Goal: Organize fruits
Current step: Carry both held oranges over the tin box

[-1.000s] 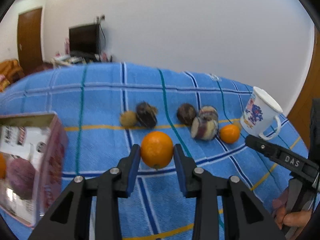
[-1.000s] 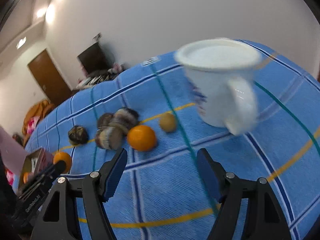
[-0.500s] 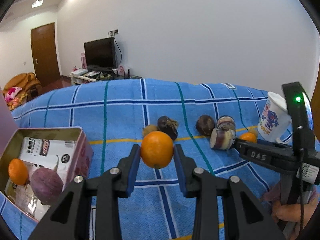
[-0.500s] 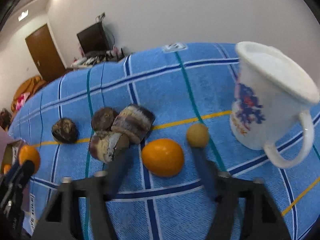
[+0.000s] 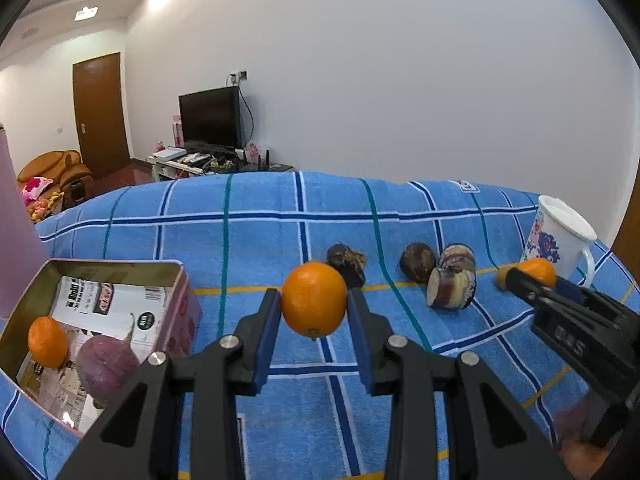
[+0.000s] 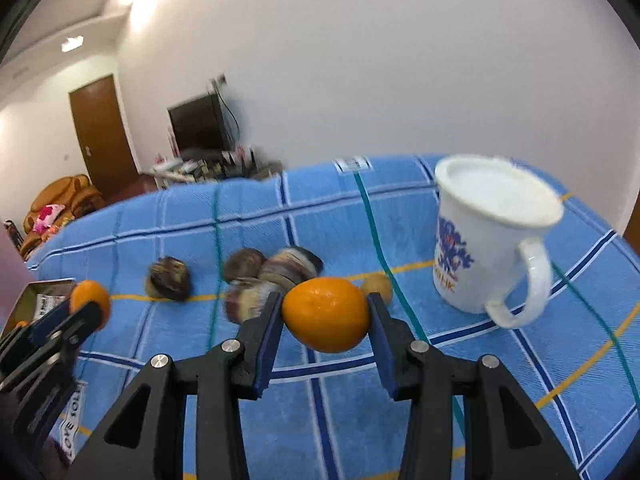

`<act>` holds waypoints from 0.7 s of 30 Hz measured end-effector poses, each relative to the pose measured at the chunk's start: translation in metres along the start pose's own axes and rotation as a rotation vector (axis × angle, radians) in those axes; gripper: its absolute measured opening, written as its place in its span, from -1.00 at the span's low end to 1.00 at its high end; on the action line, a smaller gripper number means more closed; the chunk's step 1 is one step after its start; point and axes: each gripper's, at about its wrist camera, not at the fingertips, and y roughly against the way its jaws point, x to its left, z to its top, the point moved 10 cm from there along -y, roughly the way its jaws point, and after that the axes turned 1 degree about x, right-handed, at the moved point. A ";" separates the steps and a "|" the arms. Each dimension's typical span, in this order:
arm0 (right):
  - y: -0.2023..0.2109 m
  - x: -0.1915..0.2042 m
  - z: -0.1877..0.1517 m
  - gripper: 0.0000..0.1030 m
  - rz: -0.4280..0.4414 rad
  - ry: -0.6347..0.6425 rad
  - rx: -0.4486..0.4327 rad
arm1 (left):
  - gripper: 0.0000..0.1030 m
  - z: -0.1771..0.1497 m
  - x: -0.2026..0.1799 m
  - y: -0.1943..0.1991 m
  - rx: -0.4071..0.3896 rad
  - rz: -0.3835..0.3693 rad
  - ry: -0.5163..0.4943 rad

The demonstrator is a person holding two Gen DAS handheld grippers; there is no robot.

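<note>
My left gripper point(image 5: 314, 326) is shut on a round orange point(image 5: 314, 305) and holds it above the blue checked cloth point(image 5: 280, 216), right of the open pink tin box point(image 5: 180, 280). The box holds a small orange point(image 5: 48, 342) and a purple fruit point(image 5: 106, 366). My right gripper point(image 6: 325, 328) is shut on a second orange point(image 6: 326, 314), just above the cloth. Dark fruits point(image 6: 168, 278) and striped cut pieces point(image 6: 292, 266) lie behind it. In the left wrist view the right gripper point(image 5: 532, 280) shows at the right with its orange point(image 5: 538, 270).
A white mug point(image 6: 488, 240) with a blue print stands on the cloth at the right. A small yellow-brown fruit point(image 6: 378, 286) lies beside the right gripper. The box's pink lid point(image 5: 16, 216) stands up at the far left. A TV stand and door are far behind.
My right gripper moved in on the second orange and closed on it. My left gripper has lifted its orange and swung toward the box, which shows more fully.
</note>
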 end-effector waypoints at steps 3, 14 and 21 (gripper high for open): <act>0.016 0.009 0.000 -0.15 0.026 0.012 -0.049 | -0.30 0.000 0.003 0.008 -0.023 0.016 -0.011; 0.054 0.051 -0.008 -0.15 0.057 0.124 -0.142 | -0.30 -0.003 0.019 0.029 -0.071 0.052 -0.021; 0.058 0.063 -0.010 -0.15 0.057 0.136 -0.144 | -0.30 -0.005 0.032 0.036 -0.083 0.072 -0.012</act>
